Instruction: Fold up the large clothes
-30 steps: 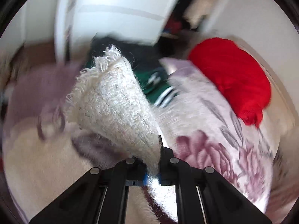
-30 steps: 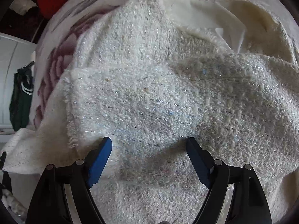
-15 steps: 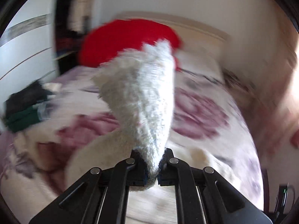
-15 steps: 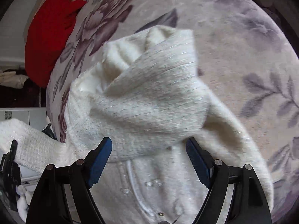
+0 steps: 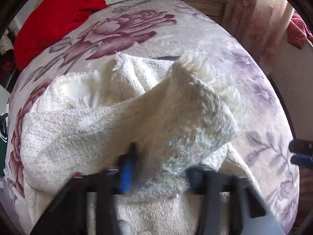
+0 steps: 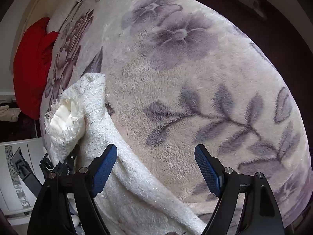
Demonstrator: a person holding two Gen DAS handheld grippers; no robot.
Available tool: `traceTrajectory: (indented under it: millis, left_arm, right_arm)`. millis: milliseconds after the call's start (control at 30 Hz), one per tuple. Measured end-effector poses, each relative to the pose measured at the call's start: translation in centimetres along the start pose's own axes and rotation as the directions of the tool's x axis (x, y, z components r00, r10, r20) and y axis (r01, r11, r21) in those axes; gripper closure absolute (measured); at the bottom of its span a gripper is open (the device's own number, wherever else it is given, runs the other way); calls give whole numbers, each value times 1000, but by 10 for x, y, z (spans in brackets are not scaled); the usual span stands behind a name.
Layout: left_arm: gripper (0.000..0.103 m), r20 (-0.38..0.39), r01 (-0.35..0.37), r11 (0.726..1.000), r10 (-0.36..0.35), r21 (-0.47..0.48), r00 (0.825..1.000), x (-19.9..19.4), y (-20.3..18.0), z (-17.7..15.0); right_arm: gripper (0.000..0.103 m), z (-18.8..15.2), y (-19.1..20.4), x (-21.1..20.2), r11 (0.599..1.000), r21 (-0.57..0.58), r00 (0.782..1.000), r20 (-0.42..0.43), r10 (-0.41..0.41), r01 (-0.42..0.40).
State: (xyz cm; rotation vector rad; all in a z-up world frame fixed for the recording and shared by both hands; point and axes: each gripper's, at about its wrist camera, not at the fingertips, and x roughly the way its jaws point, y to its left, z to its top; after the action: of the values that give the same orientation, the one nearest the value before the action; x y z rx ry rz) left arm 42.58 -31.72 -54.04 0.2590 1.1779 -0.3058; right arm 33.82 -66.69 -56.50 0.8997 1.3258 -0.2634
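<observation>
The cream knitted garment [image 5: 121, 121] lies in a loose heap on the bed, directly ahead of and below my left gripper [image 5: 158, 168]. That gripper's jaws have just been opening and now stand apart; a fuzzy flap of the garment drapes across the gap between the blurred blue pads [image 5: 127, 168], but the pads do not press on it. Beyond the flap, the knit bunches upward, and a smooth pale lining [image 5: 78, 90] shows in an opening up and to the left. Past the garment spreads the floral blanket [image 5: 260, 90], with large plum roses and grey leaves. A red cloth [image 5: 50, 19] sits at the far upper left, near the head of the bed. At the far right edge, a dark fingertip with a blue pad pokes into view.

My right gripper [image 6: 156, 168] points down at the same blanket [image 6: 195, 78], its jaws wide apart and holding nothing. Bare blanket fills most of the space between its blue pads [image 6: 207, 168]. An edge of the garment [image 6: 93, 117] runs past the left pad, passing close beside it; I cannot tell if they touch. Farther left, the garment's lining [image 6: 64, 117] gapes open. The red cloth [image 6: 31, 68] lies beyond, at far left.
</observation>
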Motion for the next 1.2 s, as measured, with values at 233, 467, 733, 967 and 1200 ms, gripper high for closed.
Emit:
traceTrajectory:
  millis: [233, 467, 733, 967, 1200]
  left_arm:
    - [10, -7, 45, 996, -44, 82, 999, -39, 13, -31]
    - [10, -75, -106, 989, 99, -103, 992, -29, 106, -47]
    - [10, -163, -278, 897, 234, -343, 958, 6, 220, -57]
    - [10, -206, -269, 859, 196, -435, 959, 23, 263, -75]
    - [10, -143, -285, 875, 248, -392, 958, 4, 248, -68]
  right_arm:
    - [16, 20, 33, -8, 993, -44, 994, -19, 105, -106]
    - [13, 39, 125, 33, 961, -186, 970, -171, 173, -204]
    - [94, 23, 207, 81, 877, -478, 982, -182, -42, -51]
    - [76, 52, 202, 108, 897, -442, 962, -247, -116, -5]
    - [35, 117, 151, 56, 989, -136, 992, -118, 34, -50]
